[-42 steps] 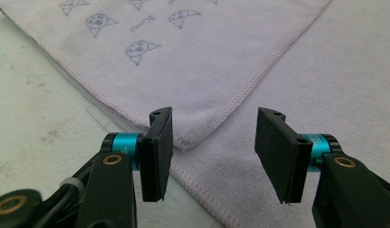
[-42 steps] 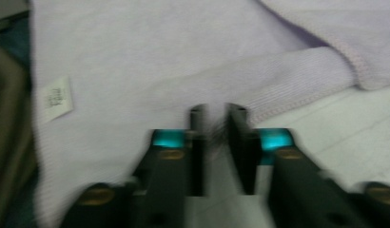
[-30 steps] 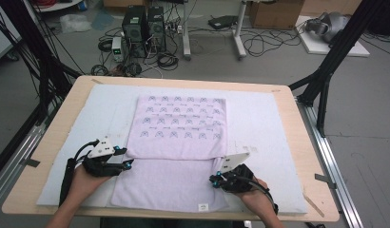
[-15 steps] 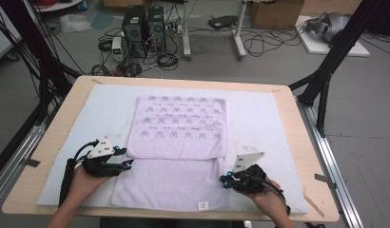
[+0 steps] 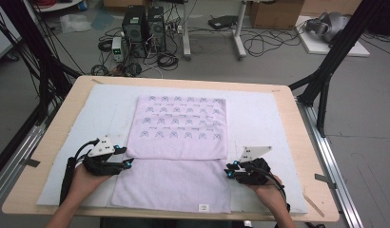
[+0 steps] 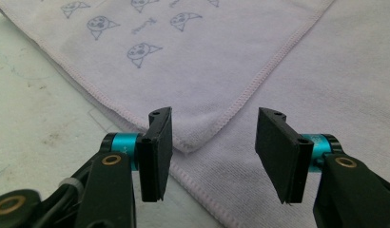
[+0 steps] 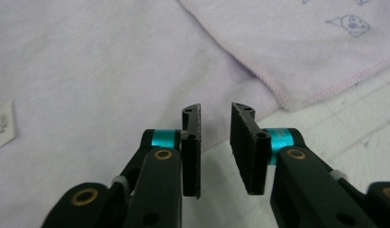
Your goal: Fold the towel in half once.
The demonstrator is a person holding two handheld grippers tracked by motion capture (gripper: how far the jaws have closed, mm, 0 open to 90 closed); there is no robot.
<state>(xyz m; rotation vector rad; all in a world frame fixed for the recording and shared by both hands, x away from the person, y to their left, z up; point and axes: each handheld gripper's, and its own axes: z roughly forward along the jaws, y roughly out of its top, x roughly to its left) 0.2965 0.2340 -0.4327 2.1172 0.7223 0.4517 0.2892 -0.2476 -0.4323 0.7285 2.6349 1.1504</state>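
A lab or test workshop: bare concrete floor, computer towers [image 5: 144, 27] and tangled cables [image 5: 259, 45] at twelve o'clock, black rig struts [image 5: 333, 59] at two, cardboard box [image 5: 275, 13] beyond the wooden table [image 5: 297, 128].

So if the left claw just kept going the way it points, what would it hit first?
Most likely the corner of the folded-over printed layer of the lilac towel, which sits just ahead between the open jaws of the left claw. Whether the claw sits above it is hard to judge.
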